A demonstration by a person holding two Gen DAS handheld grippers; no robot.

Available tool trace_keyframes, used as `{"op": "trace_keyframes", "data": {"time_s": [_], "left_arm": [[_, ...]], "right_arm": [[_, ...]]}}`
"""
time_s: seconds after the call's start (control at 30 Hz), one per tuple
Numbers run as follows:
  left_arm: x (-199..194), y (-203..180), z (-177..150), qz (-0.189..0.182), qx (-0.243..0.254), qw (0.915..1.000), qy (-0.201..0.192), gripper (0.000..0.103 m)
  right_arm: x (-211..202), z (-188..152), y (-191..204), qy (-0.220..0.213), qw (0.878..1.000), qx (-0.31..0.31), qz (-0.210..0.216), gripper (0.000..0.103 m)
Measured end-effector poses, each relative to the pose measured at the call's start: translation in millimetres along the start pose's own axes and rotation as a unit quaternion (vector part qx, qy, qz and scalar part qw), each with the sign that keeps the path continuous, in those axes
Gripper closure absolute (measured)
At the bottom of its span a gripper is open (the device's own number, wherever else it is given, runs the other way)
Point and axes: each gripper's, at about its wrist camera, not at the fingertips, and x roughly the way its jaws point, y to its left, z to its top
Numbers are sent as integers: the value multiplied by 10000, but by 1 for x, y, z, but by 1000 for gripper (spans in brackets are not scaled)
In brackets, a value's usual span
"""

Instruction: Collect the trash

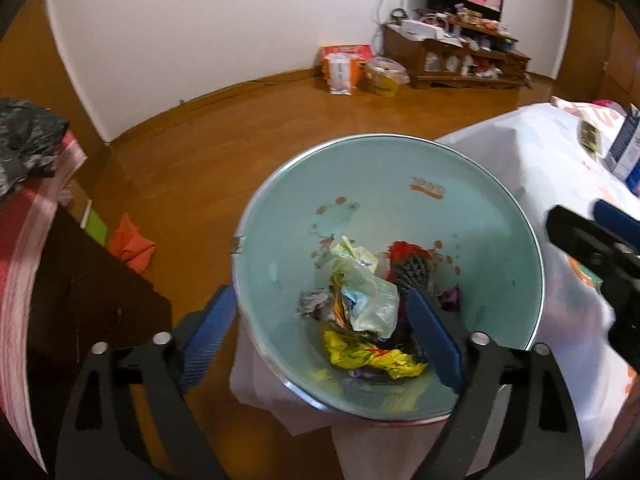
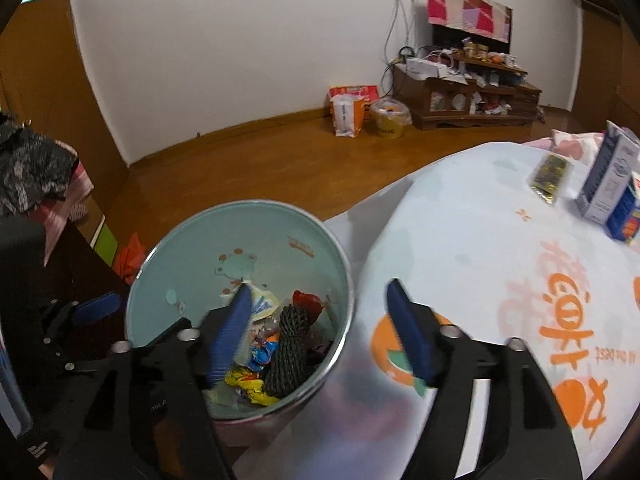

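Note:
A pale green bin (image 1: 400,184) with a metal rim stands beside the table. It holds a crumpled pale plastic bag (image 1: 368,284), a yellow wrapper (image 1: 372,356), a red wrapper (image 1: 406,250) and a dark rope bundle (image 2: 290,352). My left gripper (image 1: 318,292) hangs open above the bin, one finger outside the rim and one over the trash, with nothing between them. My right gripper (image 2: 319,286) is open and empty too, straddling the rim of the bin (image 2: 192,256), with one finger over the bin and one over the tablecloth. A milk carton (image 2: 612,184) and a dark sachet (image 2: 550,178) lie on the table.
The table (image 2: 480,220) wears a white cloth with orange print, right of the bin. A dark cabinet (image 1: 80,280) piled with clothes stands on the left. An orange cloth (image 1: 130,246) lies on the wooden floor. Bags and a low shelf (image 1: 460,64) sit by the far wall.

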Motion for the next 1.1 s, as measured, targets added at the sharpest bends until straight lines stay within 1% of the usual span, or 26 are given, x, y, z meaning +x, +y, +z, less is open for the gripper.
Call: {"op": "trace_keyframes", "data": {"time_s": [0.03,0.07,0.2,0.4,0.5,0.6,0.7,0.87,1.1], "left_arm": [[-3,0,-2,45,5,10000,-7,13],[-7,1,-5,127,11,9999,-18,12],[-21,3,-16,229,13,9997,-70,11],[-40,0,-37,370,111,9991,-150,10],[-52,-3,-45,335,63,9991,-251,10],[-69,-9,-51,287,134,9985,-437,10],[-86,-14,-58,285,197,9971,-678,6],[-114,-15,-63,369,276,9925,-1136,6],[-153,-12,-62,312,213,9858,-1635,6]], "right_arm": [[-6,-1,-3,-47,10000,73,-26,14],[-12,-2,-5,-87,9998,160,-64,12],[-30,-10,-11,-158,9990,400,-111,10],[-54,-32,-13,-129,9981,524,-285,9],[-68,-44,-16,-198,9974,582,-376,9],[-85,-53,-18,-312,9964,632,-478,9],[-107,-58,-20,-559,9942,673,-626,9],[-141,-61,-16,-977,9897,655,-813,8],[-184,-62,-9,-1596,9794,643,-1058,8]]}}
